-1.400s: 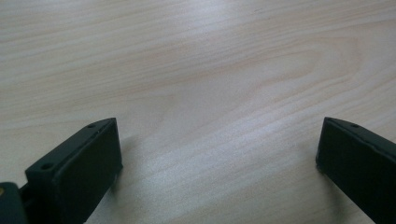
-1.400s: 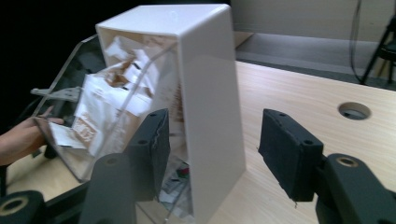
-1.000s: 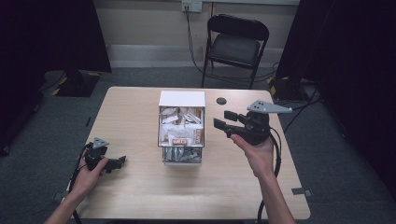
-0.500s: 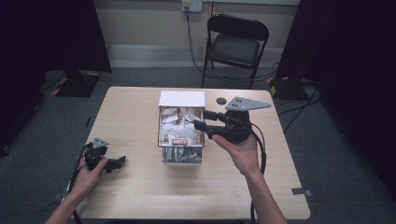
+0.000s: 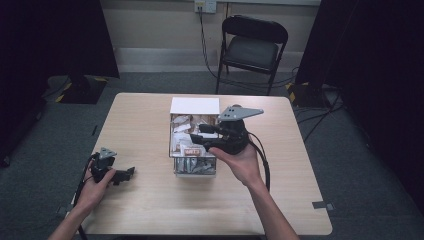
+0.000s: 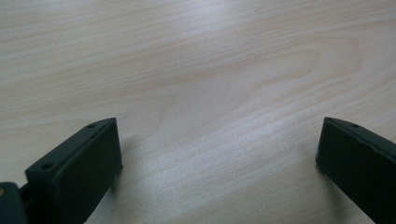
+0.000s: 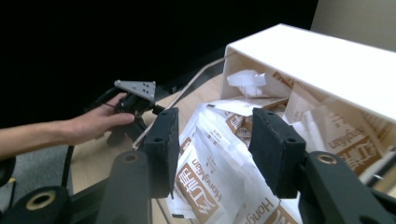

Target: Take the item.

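**Packets in the box: right gripper arriving above them**

Packets [image 5: 192, 150] of white paper with brown print fill a clear box [image 5: 194, 167] with a white lid end, standing at the middle of the table [image 5: 150, 210]. Left: the left gripper [image 5: 131, 171] rests on the table near its left edge, jaws wide apart with nothing but bare wood between them. Centre: the right gripper [image 5: 192, 136] has travelled leftward from beside the box to above it, and its jaws have just been closing; they stand partly open around the top packet [image 7: 210, 172], pads not yet pressing it. This suggests a pick of one packet is about to begin. Setting: pale wood-grain table, grey carpet, a black folding chair [image 5: 252, 47] behind, dark curtains on both sides.
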Action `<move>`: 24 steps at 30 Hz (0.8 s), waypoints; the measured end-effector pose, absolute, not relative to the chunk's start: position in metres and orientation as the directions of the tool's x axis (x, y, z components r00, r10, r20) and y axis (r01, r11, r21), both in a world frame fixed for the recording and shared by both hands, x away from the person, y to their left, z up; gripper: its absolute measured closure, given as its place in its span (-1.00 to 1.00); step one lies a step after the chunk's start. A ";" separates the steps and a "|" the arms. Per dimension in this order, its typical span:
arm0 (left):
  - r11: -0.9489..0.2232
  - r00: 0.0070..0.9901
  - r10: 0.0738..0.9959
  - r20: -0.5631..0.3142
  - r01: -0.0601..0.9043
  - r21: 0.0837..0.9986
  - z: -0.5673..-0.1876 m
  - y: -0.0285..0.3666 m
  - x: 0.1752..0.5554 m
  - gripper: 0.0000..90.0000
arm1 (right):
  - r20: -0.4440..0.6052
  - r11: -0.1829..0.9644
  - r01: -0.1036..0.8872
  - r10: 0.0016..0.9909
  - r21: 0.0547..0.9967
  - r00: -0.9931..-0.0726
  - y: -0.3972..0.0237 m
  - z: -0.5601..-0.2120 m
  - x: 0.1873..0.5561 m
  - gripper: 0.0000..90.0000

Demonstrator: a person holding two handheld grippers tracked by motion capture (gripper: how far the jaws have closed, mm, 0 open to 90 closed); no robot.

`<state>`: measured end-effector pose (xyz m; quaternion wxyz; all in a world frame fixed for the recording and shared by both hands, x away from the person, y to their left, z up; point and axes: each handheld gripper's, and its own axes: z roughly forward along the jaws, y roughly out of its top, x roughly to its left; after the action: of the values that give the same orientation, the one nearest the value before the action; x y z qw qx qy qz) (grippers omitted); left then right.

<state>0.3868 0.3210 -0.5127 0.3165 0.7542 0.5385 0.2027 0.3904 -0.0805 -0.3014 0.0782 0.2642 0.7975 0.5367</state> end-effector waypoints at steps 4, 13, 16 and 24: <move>-0.220 0.338 0.940 -0.035 0.684 0.696 -0.513 0.321 0.387 -1.00 | 0.158 0.307 0.345 0.500 0.887 -0.852 -0.074 -0.307 0.394 0.22; -0.220 0.338 0.940 -0.035 0.684 0.696 -0.513 0.321 0.387 -1.00 | 0.171 0.336 0.374 0.503 0.864 -0.847 -0.071 -0.314 0.398 0.35; -0.220 0.338 0.940 -0.035 0.684 0.696 -0.513 0.321 0.387 -1.00 | 0.161 0.352 0.375 0.509 0.857 -0.846 -0.071 -0.315 0.398 0.38; -0.220 0.338 0.940 -0.035 0.684 0.695 -0.513 0.321 0.387 -1.00 | 0.151 0.393 0.381 0.503 0.837 -0.851 -0.069 -0.319 0.398 0.45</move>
<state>0.3868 0.3210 -0.5126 0.3163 0.7543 0.5384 0.2027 0.3980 -0.0694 -0.3192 0.0632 0.2655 0.8323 0.4825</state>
